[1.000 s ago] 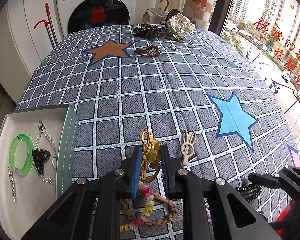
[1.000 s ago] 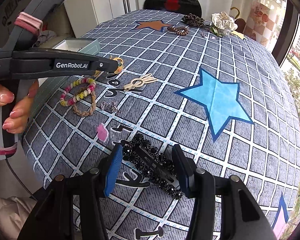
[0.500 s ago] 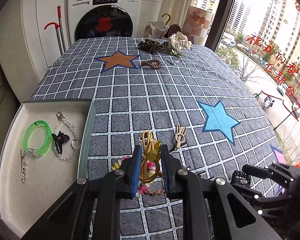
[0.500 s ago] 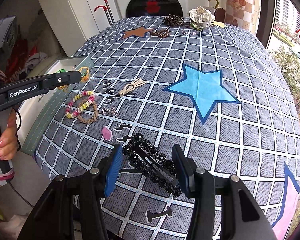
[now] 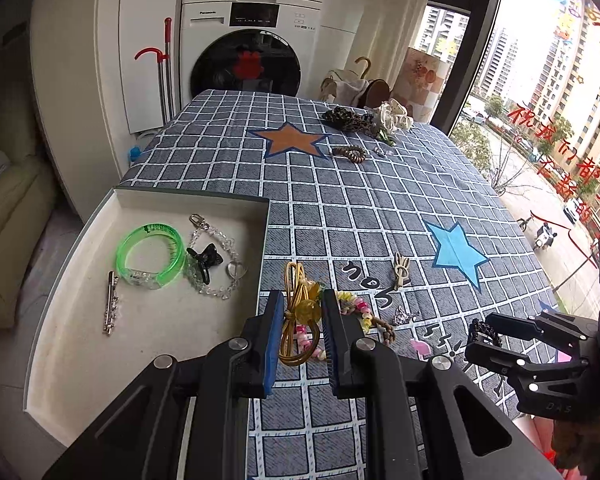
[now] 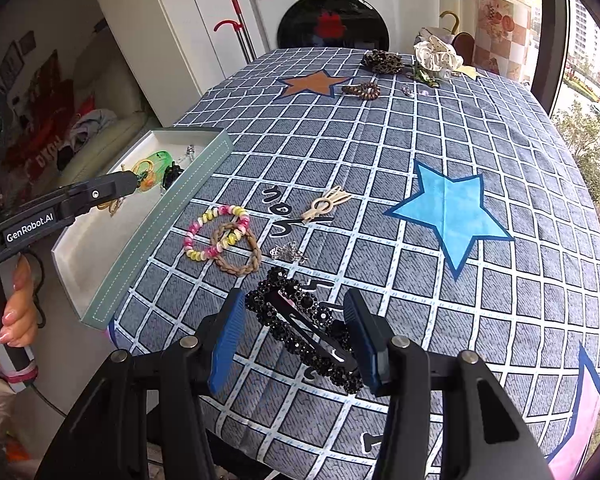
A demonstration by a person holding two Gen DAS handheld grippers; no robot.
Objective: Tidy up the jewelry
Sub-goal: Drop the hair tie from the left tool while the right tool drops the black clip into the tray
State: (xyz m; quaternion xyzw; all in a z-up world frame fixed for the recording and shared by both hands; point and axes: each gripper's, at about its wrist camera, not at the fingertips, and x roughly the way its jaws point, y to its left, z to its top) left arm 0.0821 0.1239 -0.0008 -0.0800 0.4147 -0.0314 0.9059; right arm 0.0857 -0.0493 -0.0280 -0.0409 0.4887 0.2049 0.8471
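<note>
My left gripper [image 5: 300, 312] is shut on a gold hair tie with a yellow bead [image 5: 298, 312] and holds it in the air near the right wall of the white tray [image 5: 80, 344]; it shows over the tray in the right wrist view [image 6: 140, 178]. The tray holds a green bangle [image 5: 150, 254], a crystal chain [image 5: 220, 264], a black claw clip [image 5: 206, 258] and a silver clip [image 5: 110, 308]. My right gripper [image 6: 296, 332] is shut on a black beaded hair clip [image 6: 304, 332], lifted above the cloth.
On the checked tablecloth [image 6: 380, 160] lie a pink-yellow coil bracelet [image 6: 216, 232], a braided brown tie [image 6: 236, 250], a beige clip [image 6: 326, 208] and a small silver piece [image 6: 288, 252]. Scrunchies [image 6: 384, 62] lie at the far end. A washing machine [image 6: 324, 4] stands behind.
Both grippers have risen with their items. My left gripper has carried the gold hair tie up and left toward the tray. My right gripper has lifted the black clip higher.
</note>
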